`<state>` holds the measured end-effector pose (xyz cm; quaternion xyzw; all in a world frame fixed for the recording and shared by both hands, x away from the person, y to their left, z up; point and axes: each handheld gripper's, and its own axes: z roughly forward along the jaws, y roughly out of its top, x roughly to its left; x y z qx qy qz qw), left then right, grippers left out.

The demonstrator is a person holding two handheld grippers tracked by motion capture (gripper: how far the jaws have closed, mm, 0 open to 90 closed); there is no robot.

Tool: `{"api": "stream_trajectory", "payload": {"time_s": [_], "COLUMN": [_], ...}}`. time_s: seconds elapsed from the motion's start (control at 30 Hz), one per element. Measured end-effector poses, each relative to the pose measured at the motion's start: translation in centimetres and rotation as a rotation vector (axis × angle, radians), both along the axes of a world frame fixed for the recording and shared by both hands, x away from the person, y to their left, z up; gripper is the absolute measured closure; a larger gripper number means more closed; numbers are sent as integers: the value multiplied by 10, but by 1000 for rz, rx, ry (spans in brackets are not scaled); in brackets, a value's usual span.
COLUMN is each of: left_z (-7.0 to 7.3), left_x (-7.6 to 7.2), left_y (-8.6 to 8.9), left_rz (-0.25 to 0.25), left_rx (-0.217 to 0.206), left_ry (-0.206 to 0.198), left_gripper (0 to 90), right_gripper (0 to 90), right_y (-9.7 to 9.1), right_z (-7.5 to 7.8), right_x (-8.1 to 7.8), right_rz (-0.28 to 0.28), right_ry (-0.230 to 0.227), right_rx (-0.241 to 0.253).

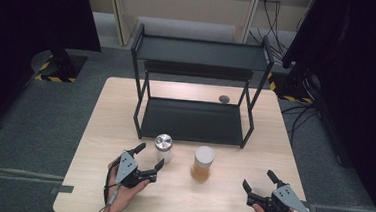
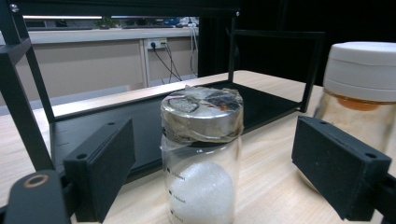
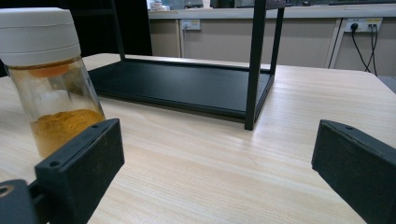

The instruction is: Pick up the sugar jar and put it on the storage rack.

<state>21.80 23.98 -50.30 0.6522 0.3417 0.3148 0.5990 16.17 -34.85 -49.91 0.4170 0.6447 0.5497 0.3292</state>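
A small glass jar with a silver lid (image 1: 163,147) (image 2: 201,154) holds white powder and stands on the table in front of the black shelf rack (image 1: 196,86). Right of it stands a jar with a white lid (image 1: 203,163) (image 2: 362,88) (image 3: 49,79) holding orange powder. My left gripper (image 1: 149,156) (image 2: 215,172) is open, its jaws on either side of the silver-lidded jar without touching it. My right gripper (image 1: 259,180) (image 3: 217,172) is open near the table's front right, with nothing between its jaws; the orange jar stands off to its left.
The rack's lower shelf (image 1: 192,121) (image 2: 140,126) (image 3: 177,86) lies just behind the jars; its upper shelf (image 1: 200,51) sits above. A small dark round cap (image 1: 223,99) lies on the table behind the rack. Bare wood table (image 1: 219,198) stretches between the grippers.
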Motion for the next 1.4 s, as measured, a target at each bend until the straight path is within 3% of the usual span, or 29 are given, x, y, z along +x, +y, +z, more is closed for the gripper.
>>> {"api": "stream_trajectory", "payload": {"time_s": [0.4,0.93,1.4], "left_z": [4,7,4], "left_x": [8,27,34], "left_y": [-11,-24,-29], "left_rz": [57,34,27], "left_rx": [-15,8,29], "left_ry": [25,37,18], "left_gripper": [135,144,246], "right_gripper": [26,26,26], "right_y": [1,1,1], "right_z": [0,0,0], "right_x": [0,0,0], "right_rz": [0,1,2], "right_ry": [0,-1,0], "right_rx": [-3,-4,-4]}}
